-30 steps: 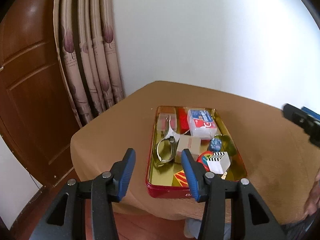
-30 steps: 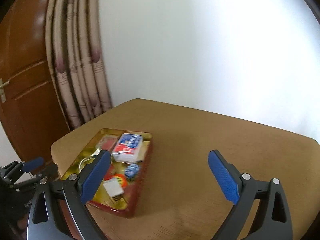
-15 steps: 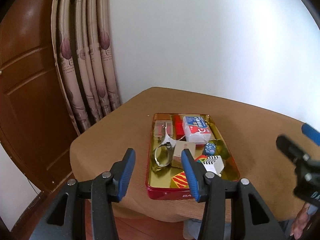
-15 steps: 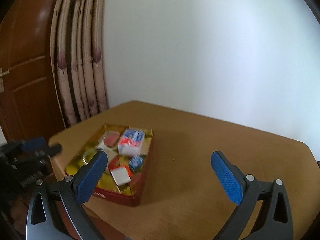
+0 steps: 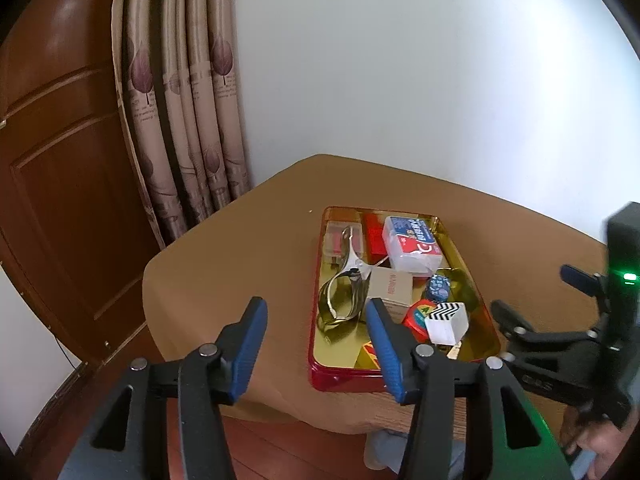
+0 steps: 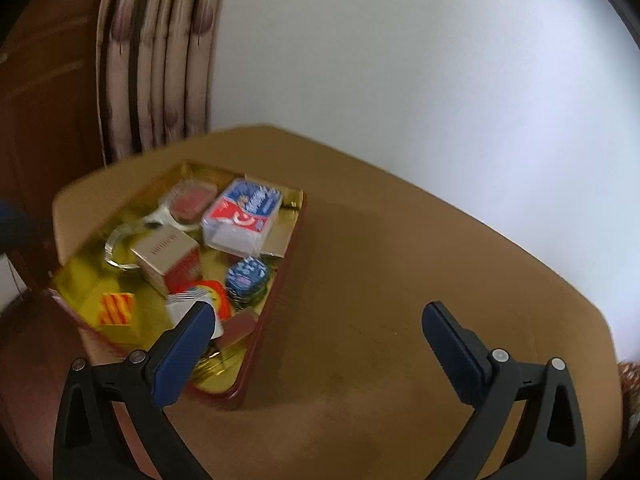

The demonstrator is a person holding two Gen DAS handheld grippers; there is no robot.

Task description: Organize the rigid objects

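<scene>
Currently all small rigid items (image 5: pixel 400 276) sit jumbled inside red tin (image 5: pixel 344 380) on tabletop (image 6: pixel 380 280); none outside. Left claw (image 5: pixel 316 344) and right claw (image 6: pixel 316 344) both spread apart, empty. Sorted or pending: undecidable.

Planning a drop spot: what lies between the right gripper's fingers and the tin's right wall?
Only bare brown table, shown in the right wrist view, between the right gripper and the tin.

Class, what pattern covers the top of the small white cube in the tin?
Black-and-white zigzag stripes on the cube, clearest in the left wrist view.
</scene>
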